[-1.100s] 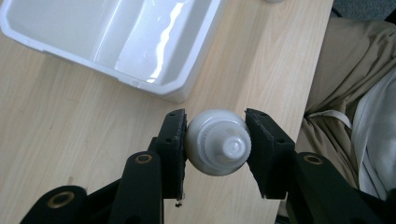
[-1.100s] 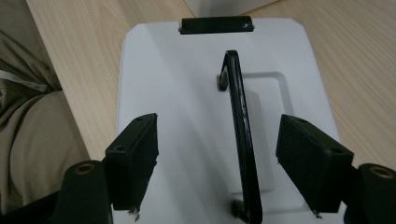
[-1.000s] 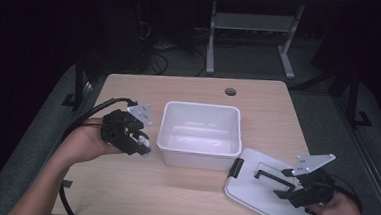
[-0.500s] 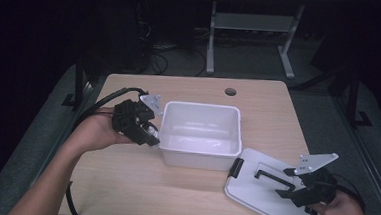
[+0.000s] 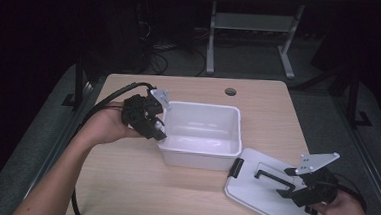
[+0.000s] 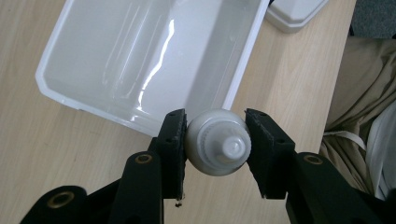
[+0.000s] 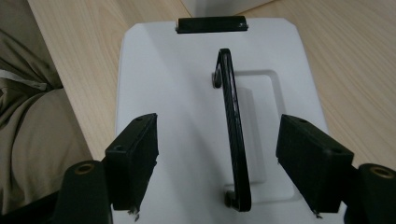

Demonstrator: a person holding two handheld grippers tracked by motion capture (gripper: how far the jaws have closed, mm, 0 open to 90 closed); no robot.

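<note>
My left gripper [image 6: 215, 140] is shut on a small white bottle [image 6: 218, 147], cap end toward the camera. It hovers at the left rim of an empty white plastic bin [image 5: 202, 133] [image 6: 140, 60] in the middle of the table; in the high view the left gripper [image 5: 148, 117] sits just beside that rim. The bin's white lid [image 5: 266, 190] [image 7: 177, 93] lies flat on the table at the front right. My right gripper [image 7: 217, 161] [image 5: 306, 189] is open above the lid, and the lid's black handle [image 7: 233, 135] runs between its jaws untouched.
A black clip [image 7: 211, 23] sits on the lid's far edge. The wooden table [image 5: 123, 183] has a cable hole [image 5: 230, 92] at the back. A metal stand [image 5: 248, 36] rises behind the table. The person's clothing [image 7: 32, 112] lies close beside the lid.
My left gripper has carried the bottle rightward and away from the person, up to the bin's left rim. The right gripper and lid have stayed still.
</note>
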